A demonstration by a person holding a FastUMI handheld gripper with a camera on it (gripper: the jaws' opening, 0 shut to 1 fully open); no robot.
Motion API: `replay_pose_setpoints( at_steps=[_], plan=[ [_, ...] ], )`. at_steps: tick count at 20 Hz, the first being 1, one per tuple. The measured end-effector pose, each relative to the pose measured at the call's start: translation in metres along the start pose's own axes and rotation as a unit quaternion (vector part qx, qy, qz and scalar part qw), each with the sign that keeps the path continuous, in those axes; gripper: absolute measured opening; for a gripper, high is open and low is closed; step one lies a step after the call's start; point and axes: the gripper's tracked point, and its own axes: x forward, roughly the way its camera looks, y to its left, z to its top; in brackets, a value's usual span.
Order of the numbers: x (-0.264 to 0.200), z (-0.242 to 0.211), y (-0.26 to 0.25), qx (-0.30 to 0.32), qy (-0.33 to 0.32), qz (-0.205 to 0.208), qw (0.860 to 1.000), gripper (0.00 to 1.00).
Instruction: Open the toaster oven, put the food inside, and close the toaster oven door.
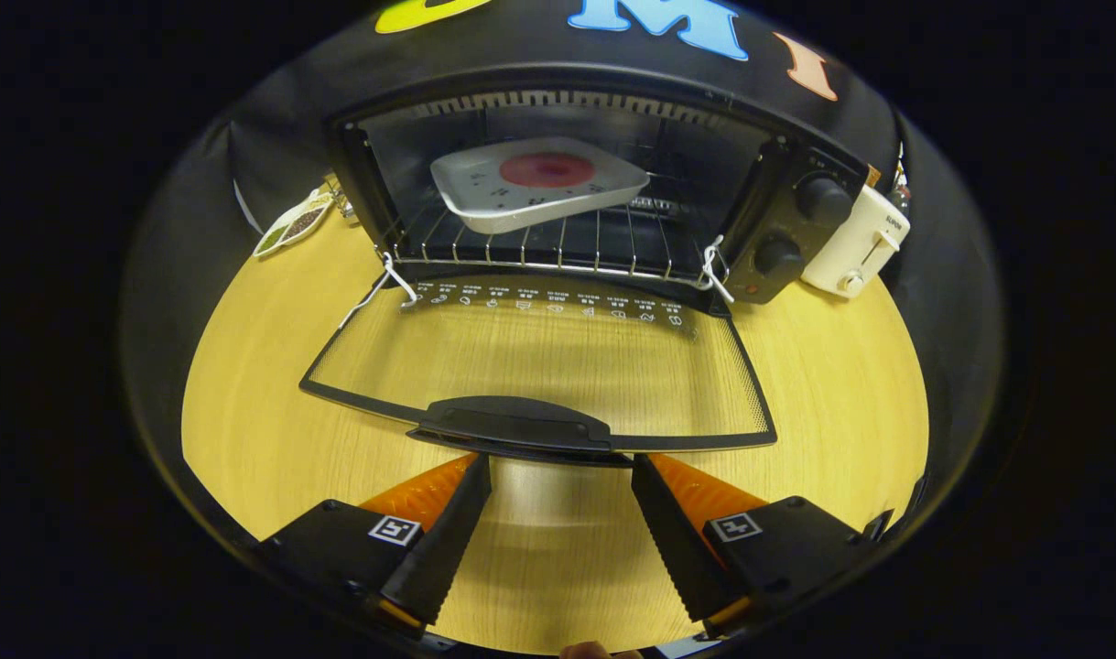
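The toaster oven [576, 183] stood on the wooden surface [841, 384] with its glass door [539, 366] swung fully down, lying nearly flat and reaching toward the camera. Inside, on the wire rack [558, 247], sat a pale tray [535, 183] carrying the food [547, 169] — a round, dark red disc near the tray's middle. The tray rested slightly askew on the rack, well inside the cavity.

The claw [562, 471] hovered just short of the door's dark handle [512, 426], its two fingers [448, 531] spread apart and gripping nothing; their tips lay just below the handle's front edge, one to either side of its right half, with bare wood showing between them. Whether the tips touched the handle could not be told.

Two black knobs [800, 224] sat on the oven's control panel at the right. Just beside that panel stood a cream-coloured toaster [860, 243]. On the other side of the oven, near its rear corner, lay a small divided dish [292, 224] holding dark and greenish contents — too small to make out further. White ties [713, 270] hung at both hinge corners of the door.
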Motion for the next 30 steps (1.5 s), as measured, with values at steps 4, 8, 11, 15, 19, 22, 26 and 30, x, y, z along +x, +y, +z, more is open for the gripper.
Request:
replay_pose_setpoints(
  at_steps=[4, 8, 11, 15, 19, 22, 26, 30],
  plan=[
    [-0.028, 0.021, 0.000, -0.020, -0.035, 0.005, 0.999, 0.99],
    [-0.071, 0.077, -0.007, -0.019, -0.136, 0.016, 0.990, 0.99],
    [-0.095, 0.129, -0.018, -0.007, -0.197, 0.017, 0.980, 0.99],
    [-0.141, 0.164, -0.027, -0.009, -0.269, 0.012, 0.963, 0.99],
    [-0.197, 0.180, -0.040, 0.026, -0.333, 0.015, 0.942, 0.99],
    [-0.241, 0.182, -0.063, 0.052, -0.380, 0.010, 0.923, 0.99],
    [-0.290, 0.162, -0.093, 0.078, -0.436, 0.002, 0.897, 0.99],
    [-0.319, 0.131, -0.121, 0.093, -0.463, -0.022, 0.881, 0.98]
  ],
)
